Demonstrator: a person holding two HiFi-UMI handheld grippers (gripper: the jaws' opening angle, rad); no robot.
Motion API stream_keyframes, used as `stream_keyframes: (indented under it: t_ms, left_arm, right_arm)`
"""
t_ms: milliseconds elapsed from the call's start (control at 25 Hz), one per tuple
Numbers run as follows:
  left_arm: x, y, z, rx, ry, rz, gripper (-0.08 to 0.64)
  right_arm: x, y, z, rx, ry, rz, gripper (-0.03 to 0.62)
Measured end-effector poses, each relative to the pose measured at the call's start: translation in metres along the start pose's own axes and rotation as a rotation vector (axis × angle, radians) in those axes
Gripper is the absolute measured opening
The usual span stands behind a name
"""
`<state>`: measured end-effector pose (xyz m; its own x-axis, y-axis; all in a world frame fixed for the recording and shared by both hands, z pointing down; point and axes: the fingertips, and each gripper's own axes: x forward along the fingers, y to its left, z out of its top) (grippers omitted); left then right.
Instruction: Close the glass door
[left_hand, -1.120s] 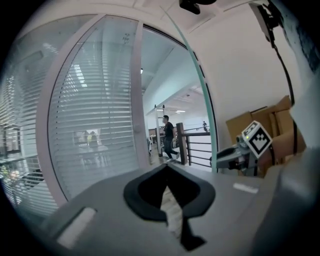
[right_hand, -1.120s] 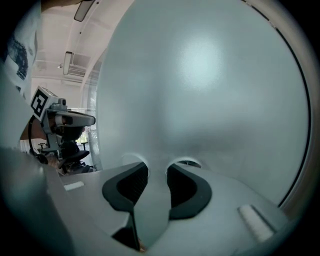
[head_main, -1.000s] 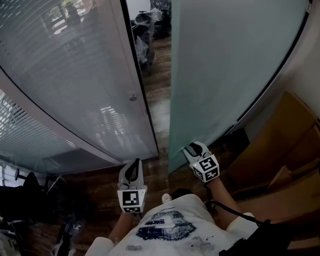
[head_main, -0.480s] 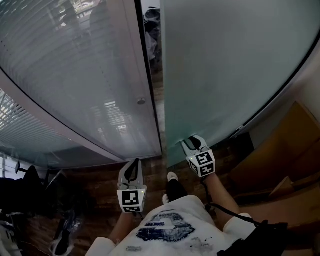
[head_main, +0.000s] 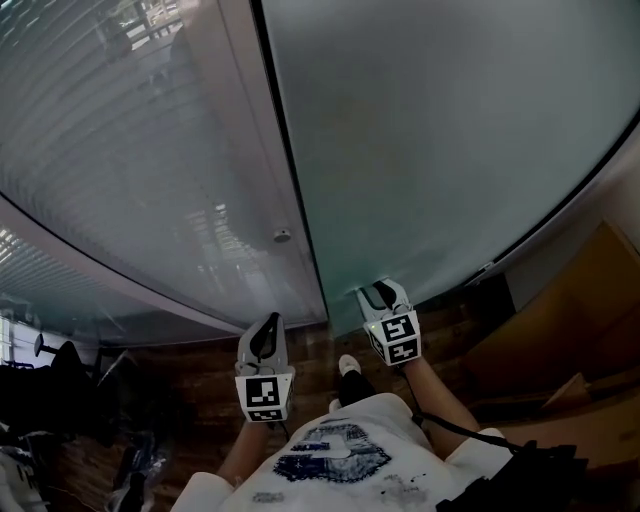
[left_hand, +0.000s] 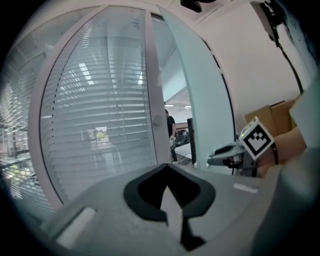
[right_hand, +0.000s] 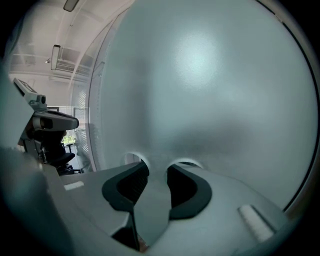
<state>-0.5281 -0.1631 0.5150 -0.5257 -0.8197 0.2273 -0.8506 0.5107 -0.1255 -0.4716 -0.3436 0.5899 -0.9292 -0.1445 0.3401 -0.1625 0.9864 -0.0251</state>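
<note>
Door of frosted pale glass (head_main: 450, 150) meets my right gripper (head_main: 377, 292), jaws narrowly apart; left gripper (head_main: 267, 326) closed, empty.

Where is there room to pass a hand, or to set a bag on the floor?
There is only a narrow gap between door and frame, probably too tight for a hand. Bare floor lies left of the left gripper. It is crowded at the right, with boxes, and at the far left, with dark clutter.
</note>
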Motion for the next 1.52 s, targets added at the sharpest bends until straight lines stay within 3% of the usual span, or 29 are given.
stream_keyframes:
  t_ms: [680,1520]
  left_arm:
    - [0.048,0.025,0.000,0.005,0.039,0.031,0.003]
    - [0.061,0.037,0.003,-0.005,0.056,0.094,0.002]
  right_arm:
    - [0.049,-0.019,0.012,0.011,0.022,-0.035,0.124]
    - [0.076,-0.025,0.028,0.022,0.013,-0.045,0.124]
